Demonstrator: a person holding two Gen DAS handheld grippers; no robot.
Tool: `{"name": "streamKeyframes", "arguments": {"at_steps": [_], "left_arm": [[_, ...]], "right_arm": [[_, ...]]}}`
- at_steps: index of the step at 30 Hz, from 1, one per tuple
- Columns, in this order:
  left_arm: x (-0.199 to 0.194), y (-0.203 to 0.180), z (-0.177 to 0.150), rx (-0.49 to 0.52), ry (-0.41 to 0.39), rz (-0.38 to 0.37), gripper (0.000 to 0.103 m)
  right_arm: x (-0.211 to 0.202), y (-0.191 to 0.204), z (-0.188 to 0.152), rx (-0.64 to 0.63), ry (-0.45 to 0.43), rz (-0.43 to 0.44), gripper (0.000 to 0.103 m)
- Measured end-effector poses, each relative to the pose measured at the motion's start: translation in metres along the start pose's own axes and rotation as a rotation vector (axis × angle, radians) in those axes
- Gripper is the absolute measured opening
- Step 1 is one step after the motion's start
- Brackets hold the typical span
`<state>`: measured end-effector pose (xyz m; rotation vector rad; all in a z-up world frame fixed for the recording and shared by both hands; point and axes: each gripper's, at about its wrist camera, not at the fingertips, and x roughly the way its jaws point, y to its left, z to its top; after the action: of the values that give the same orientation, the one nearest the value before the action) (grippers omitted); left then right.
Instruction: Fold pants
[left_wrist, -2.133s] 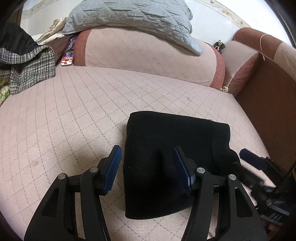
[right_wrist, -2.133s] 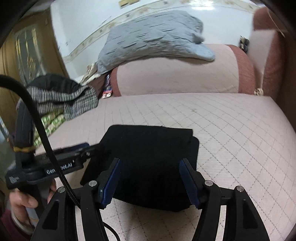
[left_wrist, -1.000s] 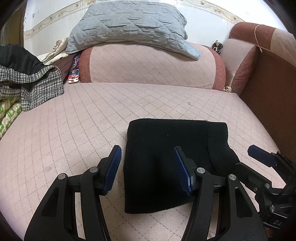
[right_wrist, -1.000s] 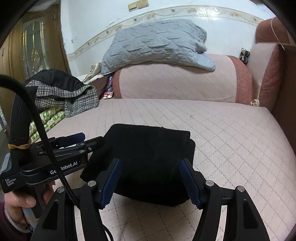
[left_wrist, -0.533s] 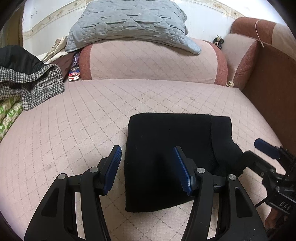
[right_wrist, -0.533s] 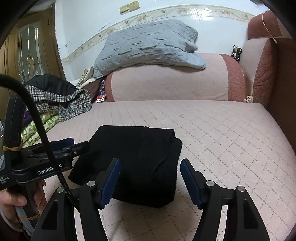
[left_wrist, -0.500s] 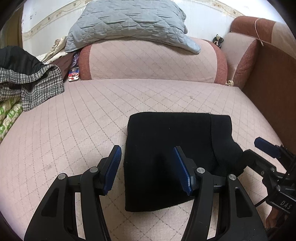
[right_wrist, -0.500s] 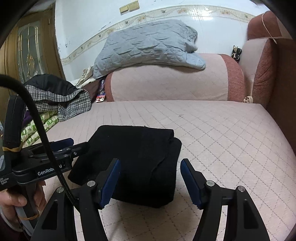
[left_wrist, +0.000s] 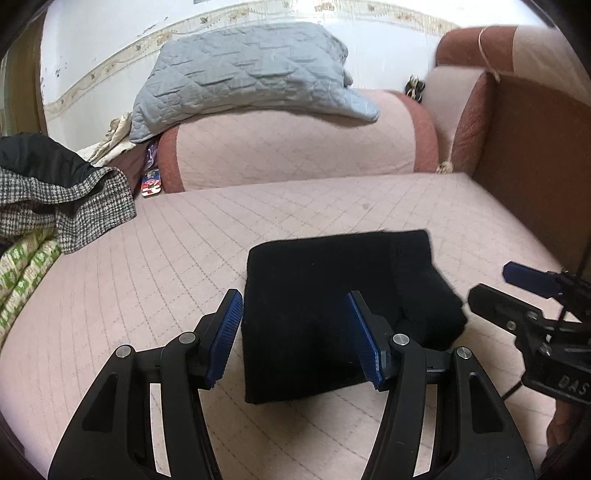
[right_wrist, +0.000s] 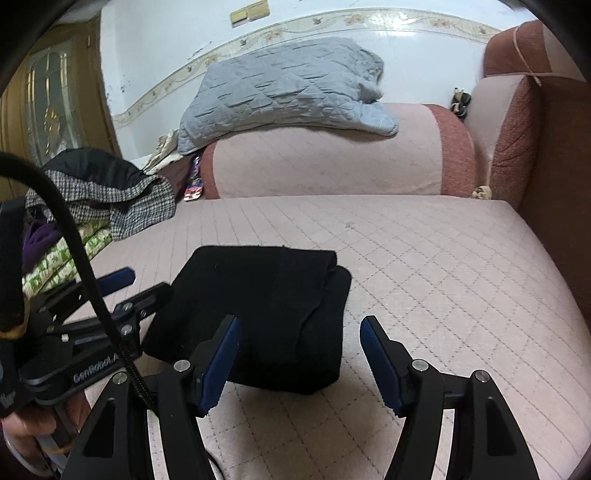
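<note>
Lying folded, the black pants (left_wrist: 325, 306) run lengthwise away from both gaping, empty grippers (left_wrist: 295, 336) (right_wrist: 299, 360).

A pink quilted sofa seat (left_wrist: 155, 258) with a diamond stitch pattern fills the foreground. Its rounded backrest (left_wrist: 295, 151) is pink with reddish-brown ends. A grey quilted blanket (left_wrist: 243, 74) lies on top of the backrest. A reddish-brown armrest (left_wrist: 524, 155) stands at the right. At the left, a houndstooth garment (left_wrist: 74, 206) rests over green-patterned fabric (left_wrist: 22, 266). A small colourful packet (left_wrist: 150, 182) sits wedged beside the backrest's left end. The wall (right_wrist: 155, 48) carries a floral border strip.
</note>
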<state>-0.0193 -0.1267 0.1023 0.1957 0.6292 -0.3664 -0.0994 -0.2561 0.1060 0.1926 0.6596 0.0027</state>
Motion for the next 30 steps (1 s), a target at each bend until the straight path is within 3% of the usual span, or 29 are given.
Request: {"name": "streamKeyframes", "arguments": {"at_steps": [9,20,30], "left_arm": [[-0.014,0.002,-0.002,0.004,-0.035,0.023,0.058],[0.017,0.024,-0.007,-0.067,0.048,0.008,0.058],[0.025,0.021,-0.014,-0.044,0.062,0.022,0.058]], "right_arm": [[-0.006,0.013,0.008,0.035,0.003,-0.019,0.069],[0.022,0.021,-0.003,-0.037,0.014,-0.005,0.069],[0.030,0.028,-0.008,-0.069,0.025,-0.013,0.069]]}}
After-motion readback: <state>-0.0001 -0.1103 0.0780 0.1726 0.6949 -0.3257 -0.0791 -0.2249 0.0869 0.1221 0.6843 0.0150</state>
